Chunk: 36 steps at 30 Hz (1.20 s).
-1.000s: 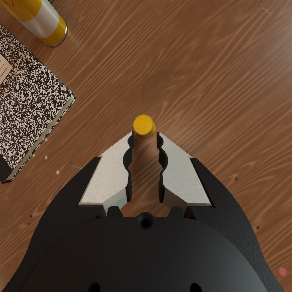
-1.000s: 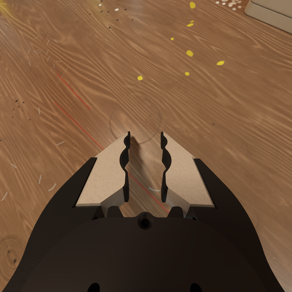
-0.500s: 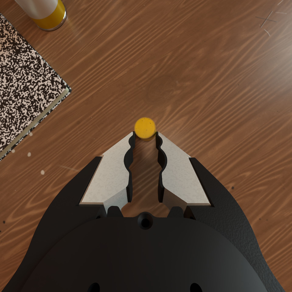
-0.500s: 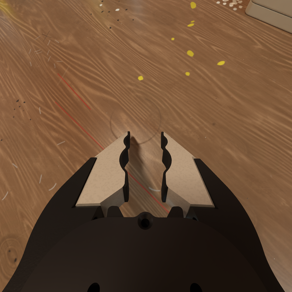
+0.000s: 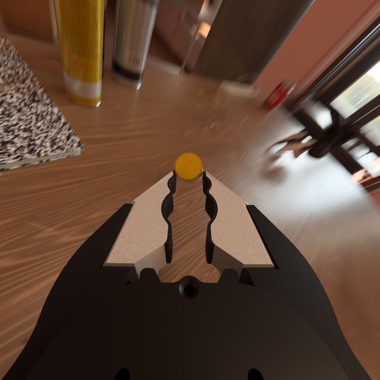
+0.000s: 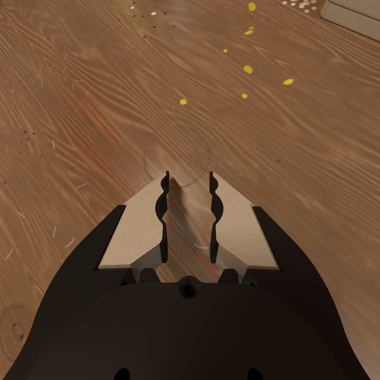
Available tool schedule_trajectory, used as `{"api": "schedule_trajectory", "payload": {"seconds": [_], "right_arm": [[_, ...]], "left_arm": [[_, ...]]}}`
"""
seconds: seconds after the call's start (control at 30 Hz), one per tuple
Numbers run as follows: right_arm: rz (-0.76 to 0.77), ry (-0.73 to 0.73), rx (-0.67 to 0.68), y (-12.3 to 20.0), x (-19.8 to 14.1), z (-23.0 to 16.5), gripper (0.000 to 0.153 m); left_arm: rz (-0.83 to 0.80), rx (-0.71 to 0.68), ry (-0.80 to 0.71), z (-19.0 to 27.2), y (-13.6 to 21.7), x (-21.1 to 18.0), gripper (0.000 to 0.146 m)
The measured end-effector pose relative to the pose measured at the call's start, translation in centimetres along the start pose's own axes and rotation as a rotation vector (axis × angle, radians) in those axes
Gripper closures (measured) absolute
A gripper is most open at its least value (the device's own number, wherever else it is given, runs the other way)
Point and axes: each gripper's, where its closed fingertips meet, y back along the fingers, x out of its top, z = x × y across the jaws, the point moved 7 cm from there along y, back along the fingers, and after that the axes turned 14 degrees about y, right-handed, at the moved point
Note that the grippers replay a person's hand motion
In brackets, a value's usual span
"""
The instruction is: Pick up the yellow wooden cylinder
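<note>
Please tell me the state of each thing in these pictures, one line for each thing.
yellow wooden cylinder: clamped at the fingertips, round end toward the camera.
left gripper: shut on the cylinder.
right gripper: open, holds nothing.
yellow can: upright on the table.
glass: upright beside the can.
speckled notebook: closed, lying flat.

Looks like a home or dining room: worn wooden table (image 5: 127,131) flecked with yellow paint spots (image 6: 248,69), speckled notebook (image 5: 30,121) beside a yellow can (image 5: 82,51), blurred dark chairs (image 5: 320,144) and a bright window (image 5: 357,92) behind, reddish walls.
</note>
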Motion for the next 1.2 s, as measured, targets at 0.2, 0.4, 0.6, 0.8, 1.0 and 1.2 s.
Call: {"api": "schedule_trajectory", "payload": {"seconds": [0.2, 0.4, 0.6, 0.8, 1.0, 1.2], "right_arm": [[-0.001, 0.003, -0.001, 0.0, 0.0, 0.0, 0.114], [0.0, 0.006, 0.003, 0.0, 0.0, -0.1, 0.112], [0.001, 0.004, 0.008, 0.0, 0.0, -0.1, 0.111], [0.002, 0.004, 0.011, 0.0, 0.0, -0.1, 0.111], [0.004, 0.003, 0.014, 0.0, 0.0, -0.1, 0.111], [0.003, 0.0, 0.009, 0.0, 0.0, 0.0, 0.112]], "left_arm": [[0.395, -0.469, 0.263, 1.2, 4.4, 2.0, 0.121], [0.495, -0.627, 0.308, 1.7, 5.9, 2.4, 0.121], [0.496, -0.66, 0.286, 2.5, 6.4, 2.7, 0.121], [0.478, -0.656, 0.268, 3.0, 6.4, 2.7, 0.121], [0.305, -0.337, 0.093, 4.0, 6.2, 1.7, 0.121], [-0.086, 0.385, -0.315, 3.2, 5.8, -1.1, 0.121]]}}
